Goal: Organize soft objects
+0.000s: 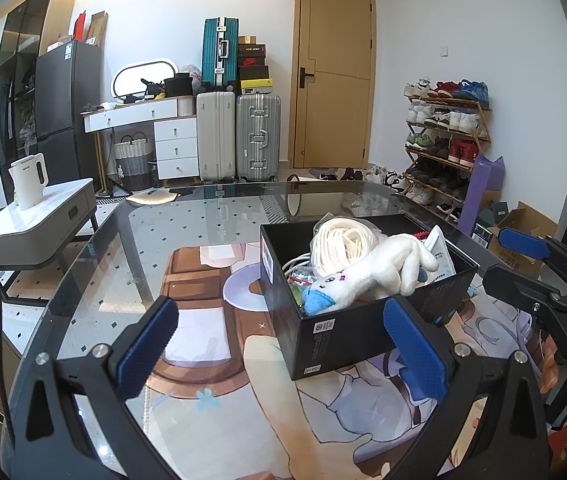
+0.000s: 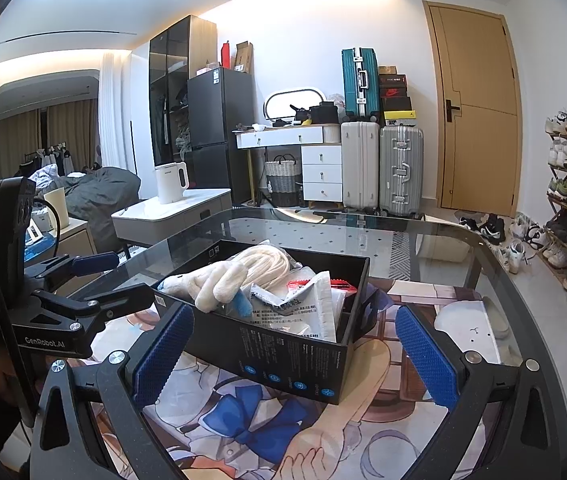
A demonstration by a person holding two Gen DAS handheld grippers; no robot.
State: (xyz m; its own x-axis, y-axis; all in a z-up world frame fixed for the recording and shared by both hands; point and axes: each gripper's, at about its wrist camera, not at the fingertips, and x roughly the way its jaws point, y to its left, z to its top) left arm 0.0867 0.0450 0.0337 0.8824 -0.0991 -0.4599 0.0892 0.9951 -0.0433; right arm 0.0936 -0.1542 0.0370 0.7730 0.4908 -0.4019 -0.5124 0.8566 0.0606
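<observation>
A black open box [image 1: 331, 332] [image 2: 283, 354] stands on a printed mat on the glass table. In it lie a white plush rabbit [image 1: 371, 276] [image 2: 215, 284], a coil of white rope [image 1: 343, 242] [image 2: 263, 264] and white plastic packets [image 2: 303, 300]. My left gripper [image 1: 279, 350] is open and empty, just in front of the box's near left corner. My right gripper [image 2: 295, 354] is open and empty, its fingers standing either side of the box's near corner. The right gripper also shows at the right edge of the left wrist view [image 1: 523, 256].
The glass table's edge [image 2: 495, 256] curves round the far side. A low white side table with a kettle [image 1: 29, 180] stands at the left. Suitcases [image 1: 239, 136], a dresser, a door and a shoe rack [image 1: 447, 136] line the far wall.
</observation>
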